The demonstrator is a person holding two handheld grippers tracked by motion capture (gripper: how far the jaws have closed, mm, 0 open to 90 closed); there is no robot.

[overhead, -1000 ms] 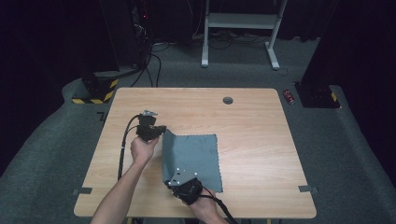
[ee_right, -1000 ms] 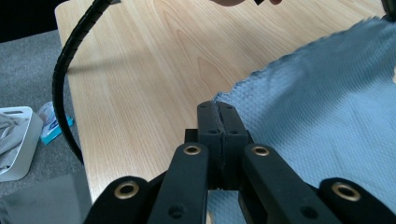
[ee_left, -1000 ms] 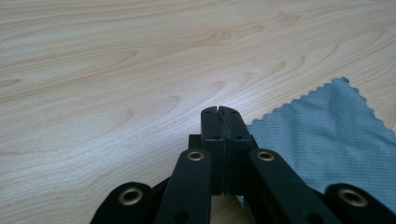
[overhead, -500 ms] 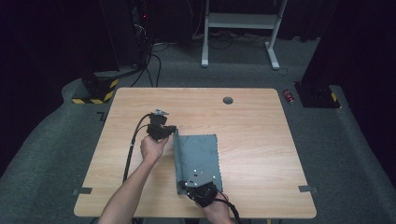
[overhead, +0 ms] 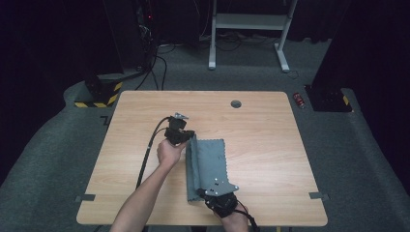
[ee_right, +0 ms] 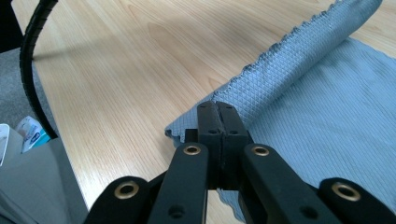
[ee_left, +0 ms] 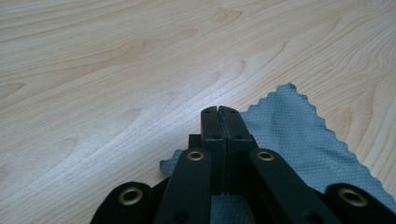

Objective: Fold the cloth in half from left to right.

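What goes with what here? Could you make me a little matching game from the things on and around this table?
Things:
1. cloth
2. left gripper
3. right gripper
4. round hole

Places or states:
A. at the far edge of the table
B. shut on the cloth's near corner
C. grey-blue, its left side lifted and folding over
D. shut on the cloth's far corner

Pairs: 1-C, 2-D, 3-B, 4-A
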